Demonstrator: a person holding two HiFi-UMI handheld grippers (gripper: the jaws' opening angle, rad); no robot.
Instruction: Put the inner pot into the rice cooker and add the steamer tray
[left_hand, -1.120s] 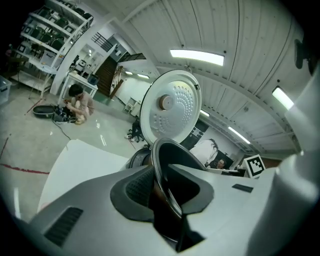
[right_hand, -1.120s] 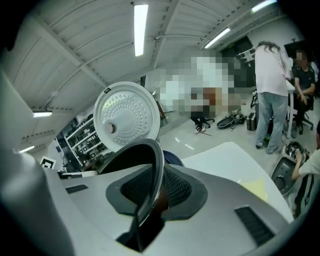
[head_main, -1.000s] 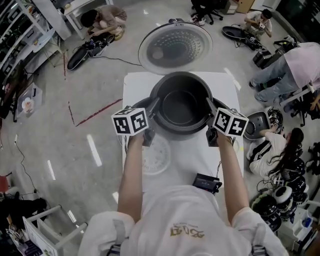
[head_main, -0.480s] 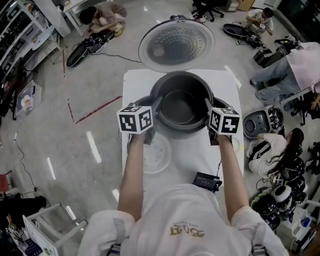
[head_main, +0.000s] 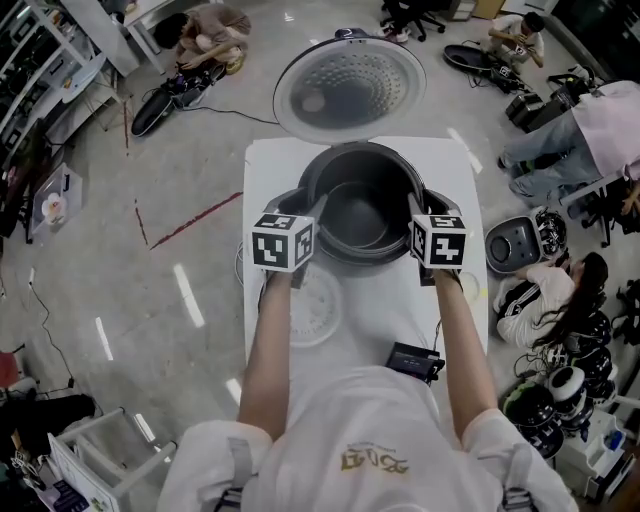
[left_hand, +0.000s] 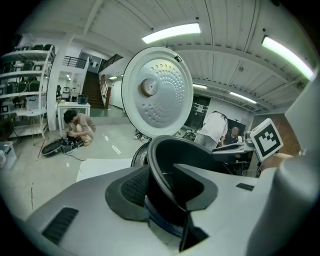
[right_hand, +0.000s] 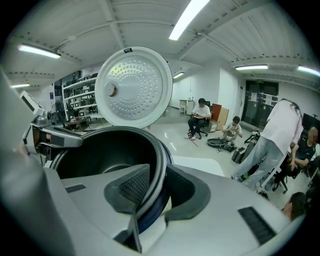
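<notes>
While the round black metal inner pot (head_main: 358, 215) sits down inside the dark rice cooker (head_main: 284, 203) on the white table (head_main: 380, 320), both tongs straddle its rim without clamping it. We start at the left. The left gripper (left_hand: 165, 192) stands at a middling width, with one textured pad outside the pot wall and the other jaw inside, and a sliver of space shows beside the rim. The white perforated steamer tray (head_main: 318, 310) lies flat on the table just beside the left forearm, untouched. The round silver cooker lid (head_main: 350, 88) stands open beyond the pot. At the right, the right gripper (right_hand: 159, 192) is likewise half open across the opposite side of the rim, its outer pad clear of the wall and its inner pad very close to it. We judge the pot placed and the tray step still to come. The main hazard is in the withdrawal. A pad that drags on the rim as a gripper lifts away could tip the pot or raise it out of its seat, and the tray would then rest crooked. A careless sweep of the left forearm could also push the tray along the table. Against the frame one second earlier, both marker cubes have rolled more upright and stand closer in to the pot. Both sets of jaws have just been opening around the rim, and the pot has not shifted.
</notes>
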